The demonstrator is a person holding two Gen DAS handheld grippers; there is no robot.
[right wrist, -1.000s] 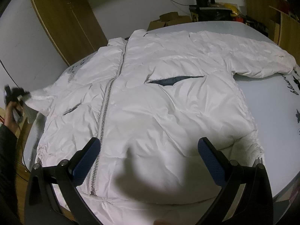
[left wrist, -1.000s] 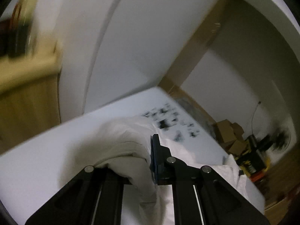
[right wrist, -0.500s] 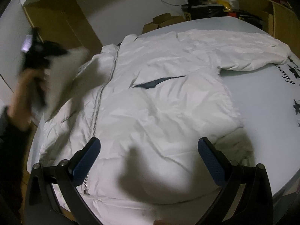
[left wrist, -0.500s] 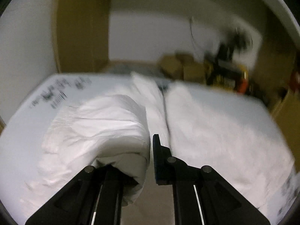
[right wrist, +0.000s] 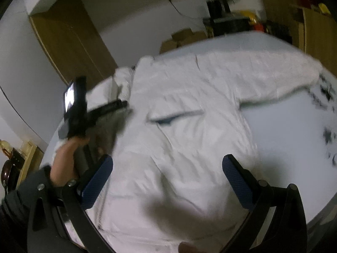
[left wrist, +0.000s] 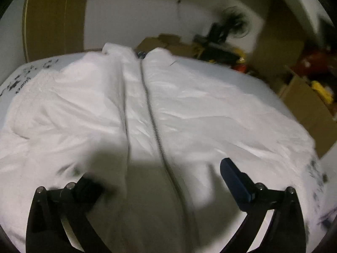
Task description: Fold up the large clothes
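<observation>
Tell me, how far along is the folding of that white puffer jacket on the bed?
Early on. Done: the jacket's left sleeve lies folded in over the body beside the zipper. In hand: nothing; the left gripper's jaws are opening above the fabric, and the right gripper hovers open. Left: the other sleeve is spread out across the bed, and the body is unfolded.

White jacket, zipper, hand-held gripper opening

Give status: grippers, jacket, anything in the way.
Left gripper opening, nothing between the fingers. Right gripper open, empty. White jacket zipped, flat on table; one sleeve spread out. Nothing in the way.
</observation>
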